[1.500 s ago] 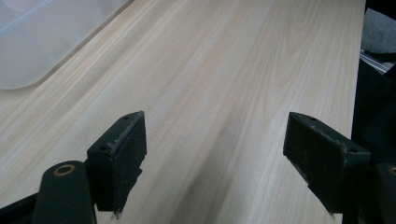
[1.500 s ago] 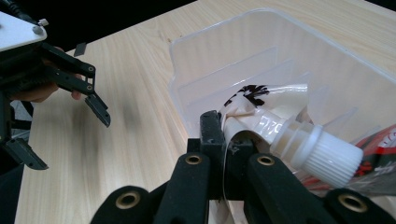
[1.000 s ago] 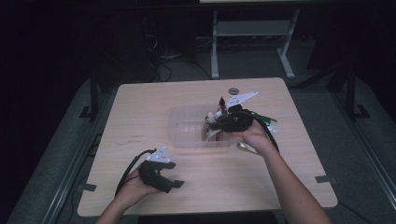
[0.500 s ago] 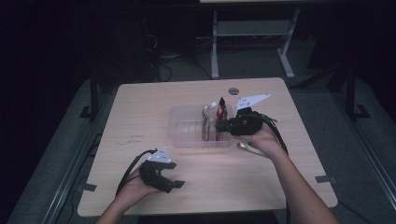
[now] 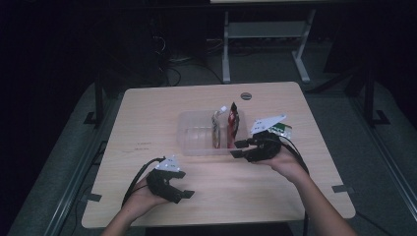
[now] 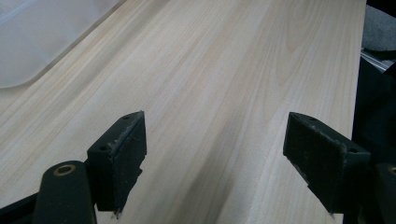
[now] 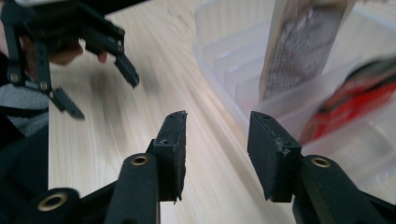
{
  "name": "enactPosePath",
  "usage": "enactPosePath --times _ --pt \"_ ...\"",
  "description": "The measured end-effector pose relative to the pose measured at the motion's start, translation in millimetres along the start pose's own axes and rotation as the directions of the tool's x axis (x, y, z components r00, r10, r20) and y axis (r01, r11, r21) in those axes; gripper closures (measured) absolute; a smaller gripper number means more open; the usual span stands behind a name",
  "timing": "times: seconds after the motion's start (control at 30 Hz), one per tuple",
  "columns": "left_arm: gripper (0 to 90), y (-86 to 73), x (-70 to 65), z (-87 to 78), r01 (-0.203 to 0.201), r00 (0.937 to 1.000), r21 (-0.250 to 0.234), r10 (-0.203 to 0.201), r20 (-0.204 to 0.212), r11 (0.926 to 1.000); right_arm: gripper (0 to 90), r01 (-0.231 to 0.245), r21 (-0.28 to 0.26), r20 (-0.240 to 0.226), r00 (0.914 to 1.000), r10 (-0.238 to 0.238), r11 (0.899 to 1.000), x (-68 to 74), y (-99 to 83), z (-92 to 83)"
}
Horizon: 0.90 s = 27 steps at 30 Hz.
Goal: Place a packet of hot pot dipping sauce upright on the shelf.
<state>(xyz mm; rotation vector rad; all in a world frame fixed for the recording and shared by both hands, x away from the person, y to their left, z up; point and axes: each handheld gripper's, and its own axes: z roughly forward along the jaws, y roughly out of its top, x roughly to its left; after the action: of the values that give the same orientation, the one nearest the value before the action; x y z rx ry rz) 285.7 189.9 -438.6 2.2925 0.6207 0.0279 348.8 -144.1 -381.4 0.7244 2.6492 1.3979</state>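
Table (image 5: 147, 118): pale wood, rounded corners, a small dark round cap (image 5: 246, 96) near its far edge at 12 o'clock.

Clear plastic bin (image 5: 194, 135): sits at the table's middle, slightly toward 1 o'clock. In my left gripper view a corner of it shows at 10 o'clock, apart from my jaws.

Packets in the bin: a tan packet (image 5: 217, 129) stands upright against the bin's right half; a red packet (image 5: 233, 123) stands just beside it at its 3 o'clock. In my right gripper view the tan one rises at 1 o'clock with its printed face toward me, and the red one lies blurred at 3 o'clock behind the bin wall.

My right gripper (image 5: 240, 148): at the bin's near right corner, about 4 o'clock from the bin's middle, pointing toward 9 o'clock. My jaws have just been opening; they stand partly apart with only bare table and the bin's wall seen between them, nothing pressed.

My left gripper (image 5: 183, 195): low on the table at 7 o'clock, well apart from the bin, pointing toward 3 o'clock. Jaws wide apart over bare wood, holding nothing.
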Motion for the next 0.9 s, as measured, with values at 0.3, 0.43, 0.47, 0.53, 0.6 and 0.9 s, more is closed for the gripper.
enactPosePath --times 0.3,0.43,0.47,0.53,0.6,0.9 --pt "21.2 -0.8 -0.5 1.7 -0.005 1.0000 0.008 0.005 0.005 1.0000 64.0 -0.014 0.074 0.082 0.9966 0.008 0.997 -1.9 -28.5 -9.7" --pt "21.3 -1.0 -0.6 2.1 -0.010 0.9999 0.012 0.010 0.006 0.9999 76.2 -0.039 0.086 0.128 0.9914 0.028 0.996 -10.3 -36.9 -17.2" --pt "21.3 -1.2 -0.7 2.3 -0.009 0.9999 0.012 0.009 0.007 0.9999 78.2 -0.050 0.084 0.139 0.9895 0.038 0.995 -12.7 -38.5 -19.1" --pt "21.4 -1.6 -0.7 2.4 -0.011 0.9999 0.016 0.011 0.010 0.9998 82.0 -0.056 0.082 0.155 0.9870 0.043 0.995 -18.0 -41.4 -22.8" --pt "21.4 -2.1 -1.5 2.7 -0.005 0.9999 0.017 0.005 0.010 0.9998 83.3 -0.068 0.076 0.175 0.9831 0.053 0.995 -22.8 -44.1 -26.1" --pt "21.4 -1.5 -0.9 3.6 -0.012 0.9998 0.022 0.011 0.014 0.9997 90.0 -0.122 0.072 0.268 0.9583 0.099 0.990 -51.8 -60.3 -43.7"
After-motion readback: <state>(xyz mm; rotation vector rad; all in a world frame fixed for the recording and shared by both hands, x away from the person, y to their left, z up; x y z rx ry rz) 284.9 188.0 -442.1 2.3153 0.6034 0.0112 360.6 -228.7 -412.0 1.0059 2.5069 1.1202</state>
